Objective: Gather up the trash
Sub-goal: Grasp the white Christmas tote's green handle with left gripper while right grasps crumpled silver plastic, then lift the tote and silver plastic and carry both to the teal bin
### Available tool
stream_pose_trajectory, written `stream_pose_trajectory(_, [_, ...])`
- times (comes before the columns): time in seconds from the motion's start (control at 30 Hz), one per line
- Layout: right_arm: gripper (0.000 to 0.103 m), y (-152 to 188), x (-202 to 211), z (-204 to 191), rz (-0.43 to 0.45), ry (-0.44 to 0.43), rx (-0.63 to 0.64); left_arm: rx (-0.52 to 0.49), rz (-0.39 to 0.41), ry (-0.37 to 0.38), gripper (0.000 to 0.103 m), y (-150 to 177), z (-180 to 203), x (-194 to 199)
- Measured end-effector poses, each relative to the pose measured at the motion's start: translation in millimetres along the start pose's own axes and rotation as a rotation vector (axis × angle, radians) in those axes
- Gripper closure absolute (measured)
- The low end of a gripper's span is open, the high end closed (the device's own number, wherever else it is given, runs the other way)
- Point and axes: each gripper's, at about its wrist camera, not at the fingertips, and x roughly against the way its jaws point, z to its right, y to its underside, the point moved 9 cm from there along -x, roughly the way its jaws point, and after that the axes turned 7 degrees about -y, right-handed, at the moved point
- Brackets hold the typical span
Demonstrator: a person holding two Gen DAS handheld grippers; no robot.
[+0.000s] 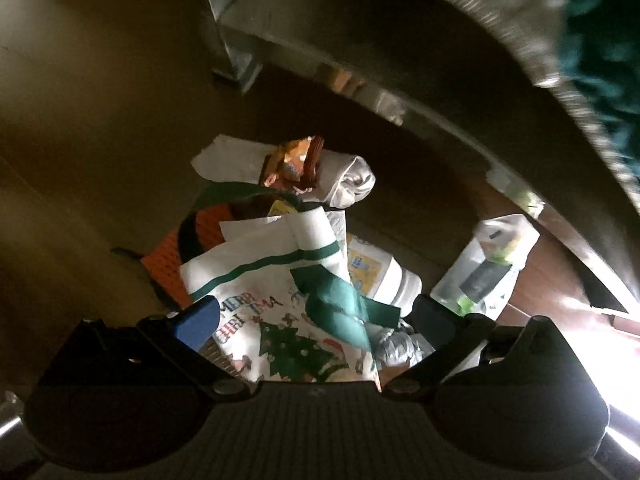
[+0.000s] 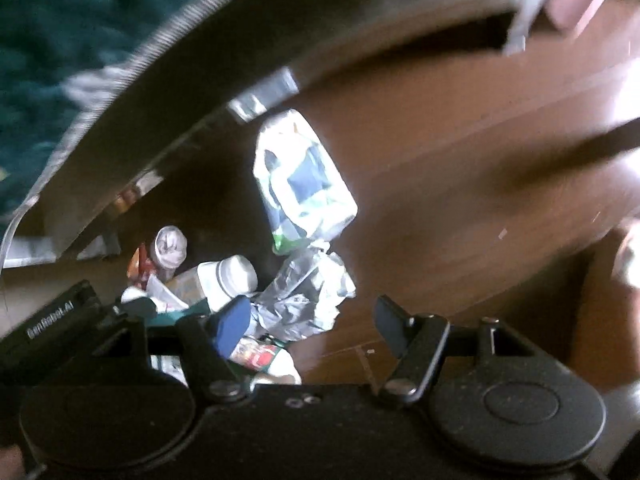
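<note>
While the trash lay heaped on the wooden floor point(image 2: 440, 184) beside the bed frame point(image 2: 192, 92):
Christmas napkin point(image 1: 280, 304): soft, light; pinch a raised fold.
Crumpled foil point(image 2: 308, 300): springy, weightless; take its bulk.
Plastic bottle point(image 2: 228, 280): smooth, might roll.
Left tool point(image 1: 316, 312): spread wide, empty, low over the napkin.
Right tool point(image 2: 312, 328): wide, empty, angled beside the foil.

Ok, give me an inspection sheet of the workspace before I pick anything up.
Surface: brown wooden floor, partly shadowed.
Job's things: Christmas napkin, white bottle, crumpled foil, clear plastic packet, rolled white paper, piled together except the packet, slightly apart.
Clutter: orange mesh item under the napkin.
Grippers: left gripper open over the pile; right gripper open, empty.
Cables: nothing seen.
Surroundings: metal furniture frame, green fabric above.
</note>
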Motion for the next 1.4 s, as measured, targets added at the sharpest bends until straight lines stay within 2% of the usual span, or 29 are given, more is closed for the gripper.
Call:
stream_pose_trajectory(0.17, [0.035, 3, -36, 0, -0.037, -0.048, -0.147, 0.040, -0.038, 0.028, 0.002, -3, -1, -24])
stream_pose_trajectory(0.27, [0.035, 4, -55, -1, -0.058, -0.053, -0.211, 0.042, -0.060, 0.036, 0.011, -3, 0, -35])
stream_pose_trajectory(0.43, [0.036, 10, -80, -1, -0.090, -0.054, -0.275, 0.051, -0.097, 0.052, 0.036, 0, 1, -46])
stream_pose_trajectory(0.63, [0.038, 16, -95, 1, -0.111, -0.013, -0.237, 0.061, -0.105, 0.065, 0.045, 3, -1, -50])
stream_pose_trajectory(0.67, [0.044, 17, -96, 2, -0.110, -0.011, -0.236, 0.058, -0.102, 0.065, 0.046, 3, -1, -49])
stream_pose_trajectory(0.7, [0.061, 17, -96, 3, -0.108, -0.002, -0.232, 0.057, -0.099, 0.064, 0.051, 2, -1, -49])
stream_pose_trajectory(0.8, [0.068, 18, -95, 3, -0.110, -0.011, -0.234, 0.064, -0.102, 0.078, 0.070, 3, 0, -47])
stream_pose_trajectory(0.83, [0.070, 18, -95, 3, -0.112, -0.004, -0.218, 0.067, -0.104, 0.079, 0.074, 3, 0, -46])
stream_pose_trajectory(0.9, [0.075, 18, -91, 0, -0.113, 0.015, -0.183, 0.064, -0.102, 0.077, 0.081, 4, -1, -42])
stream_pose_trajectory(1.03, [0.076, 17, -67, -7, -0.092, 0.032, -0.106, 0.049, -0.100, 0.074, 0.085, 8, -5, -30])
stream_pose_trajectory(1.17, [0.077, 20, -41, -14, -0.075, 0.049, -0.035, 0.036, -0.098, 0.051, 0.087, 12, -12, -6])
stream_pose_trajectory(1.4, [0.077, 22, 30, -44, -0.017, 0.052, 0.144, -0.030, -0.043, 0.098, 0.089, 25, -8, 58])
